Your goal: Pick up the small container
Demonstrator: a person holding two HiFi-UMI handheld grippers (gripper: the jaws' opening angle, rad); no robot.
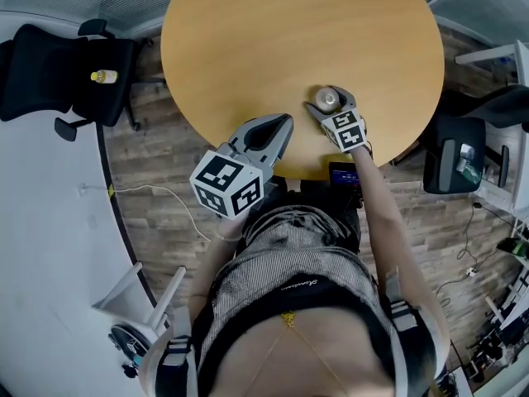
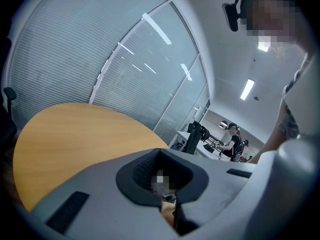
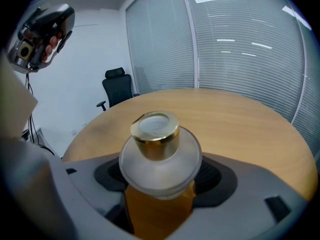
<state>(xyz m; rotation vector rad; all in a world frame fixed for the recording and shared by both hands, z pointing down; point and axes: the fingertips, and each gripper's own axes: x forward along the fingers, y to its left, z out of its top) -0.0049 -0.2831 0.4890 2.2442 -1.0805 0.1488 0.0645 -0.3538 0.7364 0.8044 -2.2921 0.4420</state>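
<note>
Now right gripper [image 1: 330,102] clasps small container [image 3: 159,154] over table [image 1: 289,31], chair [image 1: 50,73] well apart.

small container [image 3: 159,154]: base hidden between right claw [image 3: 161,186] jaws | bench [image 1: 248,40]: far edge cut off by head view's top | yellow item [image 1: 103,76] on chair [image 1: 45,85]: too small to tell | distant person [image 2: 231,138]: details too small

Striped grey top [image 1: 289,255], black harness strap [image 1: 355,308], two grey claws.
What may be a thin gold chain [image 1: 288,319] hangs at the chest. The left claw [image 1: 281,128] and right claw [image 1: 331,100] have black pads and white cubes [image 1: 227,184] printed with black squares.
</note>
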